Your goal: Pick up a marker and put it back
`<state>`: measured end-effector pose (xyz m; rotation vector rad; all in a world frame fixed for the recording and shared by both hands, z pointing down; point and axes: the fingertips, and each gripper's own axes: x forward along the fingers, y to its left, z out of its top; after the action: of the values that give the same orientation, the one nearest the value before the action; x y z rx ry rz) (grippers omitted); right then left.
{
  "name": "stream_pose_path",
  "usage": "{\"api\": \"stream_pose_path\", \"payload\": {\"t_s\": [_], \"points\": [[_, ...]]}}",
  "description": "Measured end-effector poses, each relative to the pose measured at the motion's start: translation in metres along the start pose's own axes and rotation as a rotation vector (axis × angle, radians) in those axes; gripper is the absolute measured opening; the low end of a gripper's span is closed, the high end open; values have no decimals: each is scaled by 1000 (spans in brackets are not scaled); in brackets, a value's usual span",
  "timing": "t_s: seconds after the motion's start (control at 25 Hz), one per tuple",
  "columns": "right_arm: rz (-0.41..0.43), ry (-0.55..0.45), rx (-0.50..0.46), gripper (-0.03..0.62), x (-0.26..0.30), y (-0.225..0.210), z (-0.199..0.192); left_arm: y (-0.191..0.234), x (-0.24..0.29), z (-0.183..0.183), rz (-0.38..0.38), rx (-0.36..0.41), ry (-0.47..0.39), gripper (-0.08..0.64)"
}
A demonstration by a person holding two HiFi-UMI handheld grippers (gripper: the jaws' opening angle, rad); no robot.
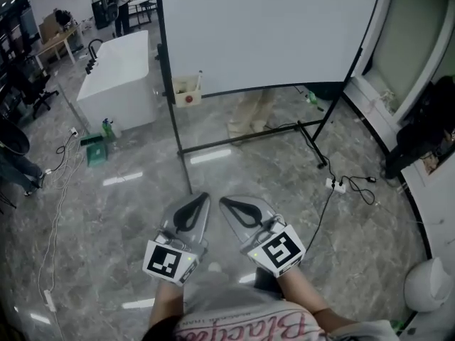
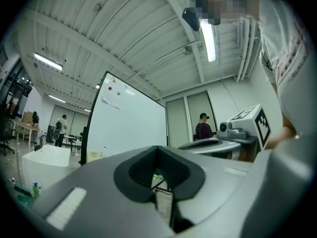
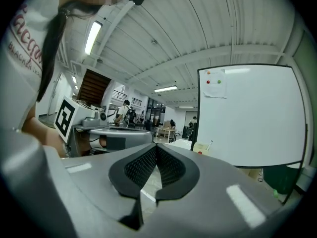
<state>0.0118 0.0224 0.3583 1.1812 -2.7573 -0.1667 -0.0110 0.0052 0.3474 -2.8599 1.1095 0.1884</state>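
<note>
left gripper [image 1: 203,197]: jaws pressed together, empty
right gripper [image 1: 225,202]: jaws closed too, nothing in them
whiteboard [image 1: 270,27]: ahead, well apart

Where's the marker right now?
In the head view, the marker stands at the right edge of the small box by the lower left corner of the whiteboard.

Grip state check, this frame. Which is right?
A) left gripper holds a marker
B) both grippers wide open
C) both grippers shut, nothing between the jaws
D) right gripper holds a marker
C: the left gripper and the right gripper each show their jaw tips meeting with nothing between them, and both are held apart from the whiteboard.
</note>
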Motion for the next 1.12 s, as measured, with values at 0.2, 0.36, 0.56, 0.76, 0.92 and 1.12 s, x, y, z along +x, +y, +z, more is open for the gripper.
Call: {"api": "stream_pose_path", "payload": {"t_s": [0.2, 0.36, 0.56, 0.76, 0.92, 1.12], "points": [[-22, 2, 18, 2, 39, -26, 1, 38, 27, -6, -26, -24, 12, -2], [-33, 17, 39, 2, 60, -43, -3, 54, 41, -12, -47, -46, 17, -2], [-39, 47, 67, 2, 88, -69, -15, 79, 61, -22, -41, -56, 29, -2], [-35, 22, 82, 2, 124, -104, -19, 114, 90, -34, -24, -31, 43, -2], [-23, -13, 106, 2, 156, -142, -21, 142, 121, -40, -5, -13, 51, -2], [-17, -24, 129, 3, 199, -198, -19, 192, 165, -34, 60, 4, 49, -2]]}}
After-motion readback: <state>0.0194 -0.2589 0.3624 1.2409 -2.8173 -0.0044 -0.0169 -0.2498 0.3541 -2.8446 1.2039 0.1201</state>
